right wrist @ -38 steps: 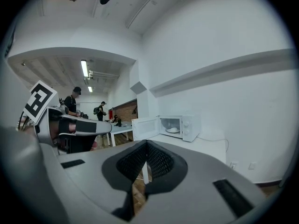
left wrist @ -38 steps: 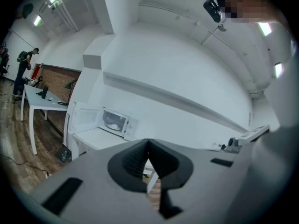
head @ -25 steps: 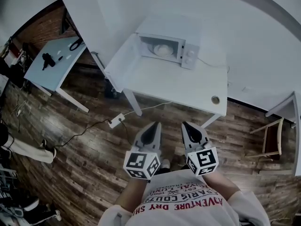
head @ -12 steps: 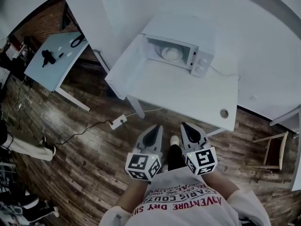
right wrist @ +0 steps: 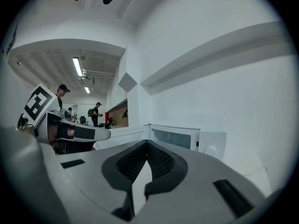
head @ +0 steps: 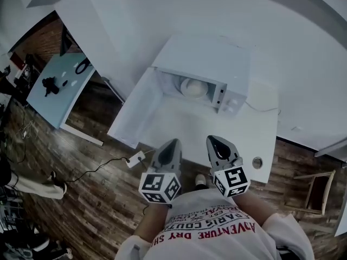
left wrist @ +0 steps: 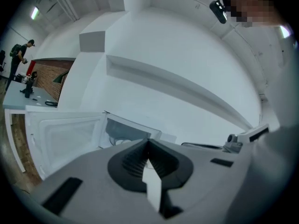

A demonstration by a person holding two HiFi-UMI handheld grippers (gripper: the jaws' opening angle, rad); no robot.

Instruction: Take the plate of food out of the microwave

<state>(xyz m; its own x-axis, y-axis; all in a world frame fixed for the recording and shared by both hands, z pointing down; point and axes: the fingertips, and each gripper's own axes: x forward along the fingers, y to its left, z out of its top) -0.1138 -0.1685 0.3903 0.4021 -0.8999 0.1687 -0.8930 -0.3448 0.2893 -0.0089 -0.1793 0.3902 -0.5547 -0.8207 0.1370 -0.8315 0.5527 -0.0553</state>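
Well, the person stands at the near edge of a white table (head: 246, 137), holding both grippers low and close to the body, side by side and pointing towards the microwave (head: 209, 69). The microwave sits at the back of the table against the white wall, with its door (head: 133, 110) swung wide open to the left. The plate of food (head: 194, 87) is inside the oven, a pale round shape on the floor of the cavity, well apart from both grippers.

The left gripper (head: 171, 145) has its jaws pressed together with nothing between them; its own view shows the two ribbed pads meeting at the tip (left wrist: 148, 146), with the open door (left wrist: 60, 139) and the dark mouth of the oven (left wrist: 124, 133) beyond. The right gripper (head: 213, 141) is closed and empty too, its pads touching at the tip (right wrist: 147, 146); past them its view shows the microwave (right wrist: 175, 136), and off to the left the left gripper (right wrist: 70, 133).

On the wooden floor (head: 97, 199) a power strip (head: 135, 159) lies near the table's left corner, and a wooden chair (head: 317, 191) stands off to the right. A smaller table (head: 51, 99) stands well off to the left.
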